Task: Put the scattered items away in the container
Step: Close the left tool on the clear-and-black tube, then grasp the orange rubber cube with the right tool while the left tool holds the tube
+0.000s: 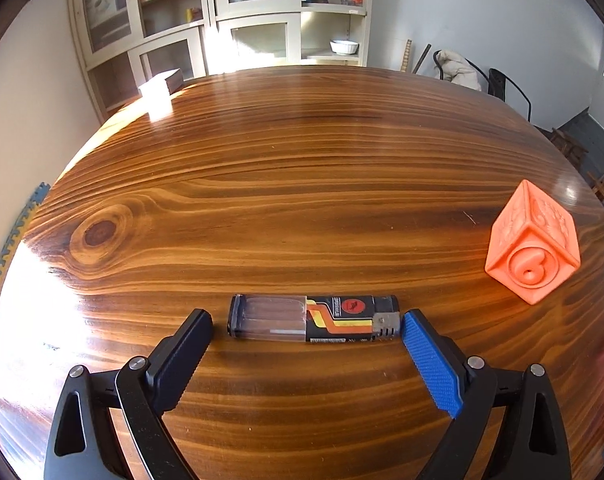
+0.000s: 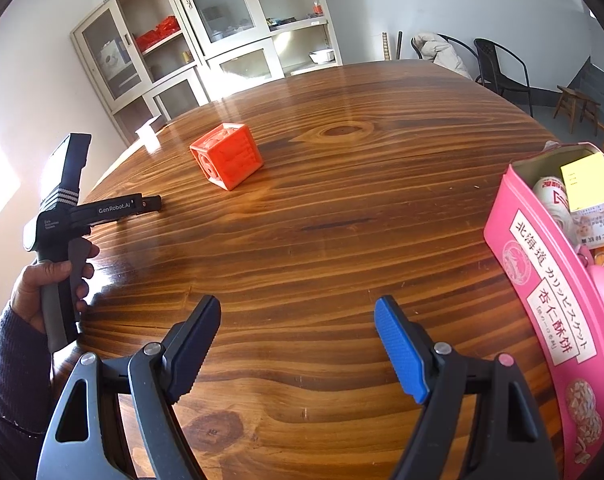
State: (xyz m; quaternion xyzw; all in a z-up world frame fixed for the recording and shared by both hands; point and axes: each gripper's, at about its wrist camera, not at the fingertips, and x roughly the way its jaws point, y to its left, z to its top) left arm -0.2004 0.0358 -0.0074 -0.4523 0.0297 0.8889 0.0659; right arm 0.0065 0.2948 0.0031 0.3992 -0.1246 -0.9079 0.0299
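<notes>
On wooden table [image 1: 302, 184], left wrist view: we see lighter [image 1: 314, 318] lying crosswise between tips of left gripper [image 1: 307, 322]. Jaws released, spread wide; blue pad just beside lighter's metal end, black pad apart from clear end. Orange cube [image 1: 532, 242] stands well to right.

Right wrist view: we see right gripper [image 2: 298, 318] released, nothing between jaws, bare wood below. Pink container [image 2: 542, 280] at right edge, open, box and packets inside. Cube mid-table. Person's hand [image 2: 50, 284] grips left tool's handle.

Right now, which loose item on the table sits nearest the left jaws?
The lighter, lying flat just beyond the open left gripper; the orange number cube stands farther off.
</notes>
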